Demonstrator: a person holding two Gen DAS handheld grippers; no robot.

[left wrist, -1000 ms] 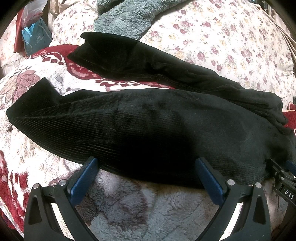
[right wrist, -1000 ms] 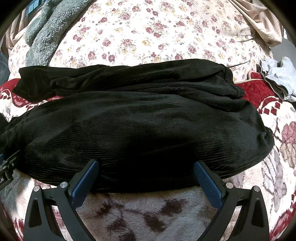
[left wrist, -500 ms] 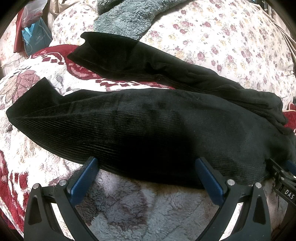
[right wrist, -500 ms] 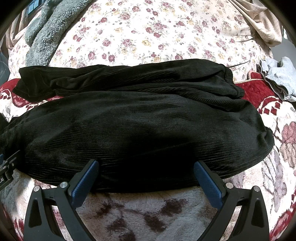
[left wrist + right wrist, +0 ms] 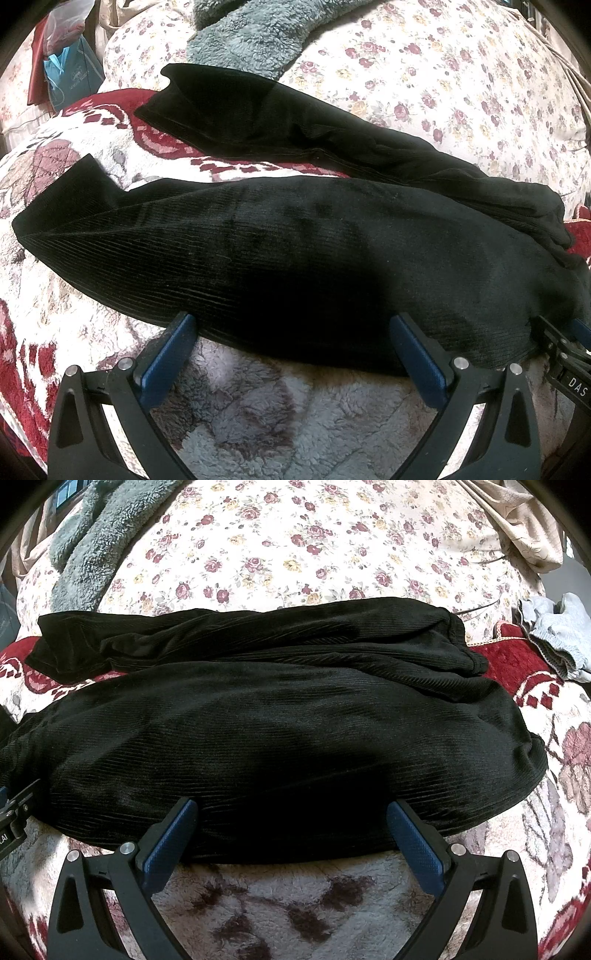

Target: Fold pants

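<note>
The black corduroy pants lie spread on the fleece blanket, soft, limp and likely weighty, best pinched along the near hem where both grippers wait, fingers open.

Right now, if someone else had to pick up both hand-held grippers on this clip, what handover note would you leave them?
Left hand-held gripper: open, fingers at the near edge of the black corduroy pants, gripping nothing.
Right hand-held gripper: open, at the same near edge closer to the waistband end, gripping nothing.
Pants: laid lengthwise across the red-and-white fleece blanket, legs apart, the far leg resting partly on the floral quilt.
Done: pants spread out; no fold visible.
Left: probably grip the near leg and bring it over the far leg, then fold along the length.
</note>
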